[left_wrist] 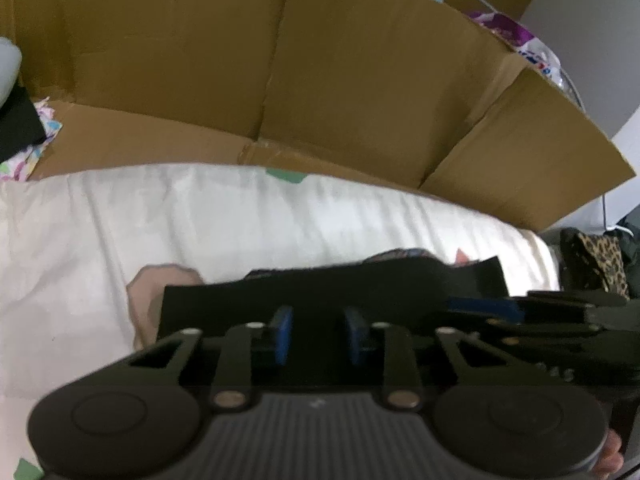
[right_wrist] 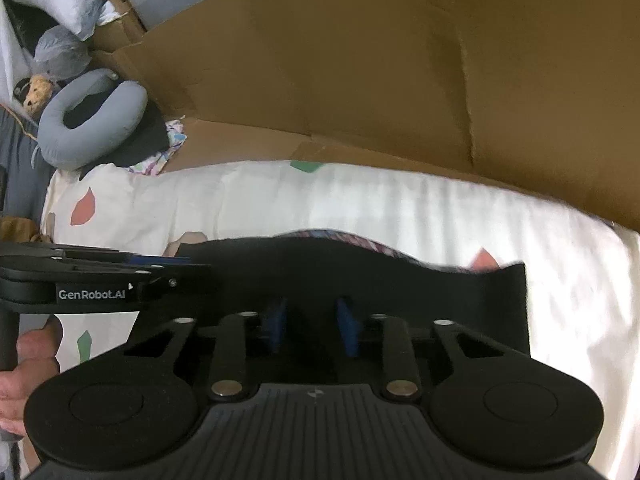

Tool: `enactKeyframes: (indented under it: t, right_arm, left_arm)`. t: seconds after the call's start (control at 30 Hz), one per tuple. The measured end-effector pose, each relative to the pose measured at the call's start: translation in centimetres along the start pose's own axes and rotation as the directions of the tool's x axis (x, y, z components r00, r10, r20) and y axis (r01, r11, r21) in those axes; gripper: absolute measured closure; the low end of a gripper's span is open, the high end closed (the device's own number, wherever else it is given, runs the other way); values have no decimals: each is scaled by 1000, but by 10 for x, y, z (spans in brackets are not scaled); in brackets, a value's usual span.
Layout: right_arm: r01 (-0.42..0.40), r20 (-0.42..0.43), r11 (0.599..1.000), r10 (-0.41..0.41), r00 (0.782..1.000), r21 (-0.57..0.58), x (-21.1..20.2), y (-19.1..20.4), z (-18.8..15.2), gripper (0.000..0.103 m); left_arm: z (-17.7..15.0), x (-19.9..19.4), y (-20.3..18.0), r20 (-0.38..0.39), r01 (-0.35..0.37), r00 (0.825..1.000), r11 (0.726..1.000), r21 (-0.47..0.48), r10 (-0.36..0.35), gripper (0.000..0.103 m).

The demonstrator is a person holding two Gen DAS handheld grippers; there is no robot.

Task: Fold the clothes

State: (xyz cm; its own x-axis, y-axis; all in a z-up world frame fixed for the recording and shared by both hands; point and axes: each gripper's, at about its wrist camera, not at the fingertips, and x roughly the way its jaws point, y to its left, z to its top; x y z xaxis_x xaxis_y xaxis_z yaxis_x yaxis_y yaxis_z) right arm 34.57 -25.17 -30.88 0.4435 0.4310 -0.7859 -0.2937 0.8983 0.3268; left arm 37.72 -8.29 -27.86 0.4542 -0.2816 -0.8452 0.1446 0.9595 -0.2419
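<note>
A black garment (left_wrist: pixel 360 284) (right_wrist: pixel 360 268) lies flat on a white sheet (left_wrist: pixel 200 220) (right_wrist: pixel 400 208) printed with coloured shapes. A plaid edge (right_wrist: pixel 340 236) peeks out behind the garment. My left gripper (left_wrist: pixel 318 320) hangs over its near left part, blue pads (left_wrist: pixel 282 332) a little apart with black cloth between them and no pinch visible. My right gripper (right_wrist: pixel 312 312) stands the same way over the near right part, blue pads (right_wrist: pixel 346 324) apart. Each gripper shows in the other's view: the right gripper (left_wrist: pixel 480 308) and the left gripper (right_wrist: pixel 160 264) reach in along the garment's edge.
A tall cardboard wall (left_wrist: pixel 360 80) (right_wrist: pixel 360 80) rises behind the sheet. A grey neck pillow (right_wrist: pixel 92 128) and soft toys lie at the far left, and a leopard-print item (left_wrist: pixel 600 256) at the right edge. A person's hand (right_wrist: pixel 32 360) holds the left gripper's handle.
</note>
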Motion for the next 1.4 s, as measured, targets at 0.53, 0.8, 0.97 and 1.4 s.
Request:
enactKeyframes:
  t: [0.53, 0.8, 0.97, 1.4]
  right_arm:
    - [77, -20, 990, -80, 997, -120, 48, 9, 12, 78]
    - [77, -21, 990, -80, 997, -116, 47, 7, 10, 78]
    - [80, 8, 989, -80, 997, -127, 27, 10, 12, 78]
    - [83, 12, 982, -83, 997, -167, 11, 7, -16, 76]
  left_arm:
    - [3, 39, 2, -39, -34, 999, 999, 41, 36, 76]
    - [0, 19, -2, -21, 23, 1000, 998, 57, -22, 78]
    - [-5, 14, -5, -17, 16, 1000, 997, 75, -14, 78]
    - [-13, 27, -15, -31, -2, 999, 990, 139, 6, 79]
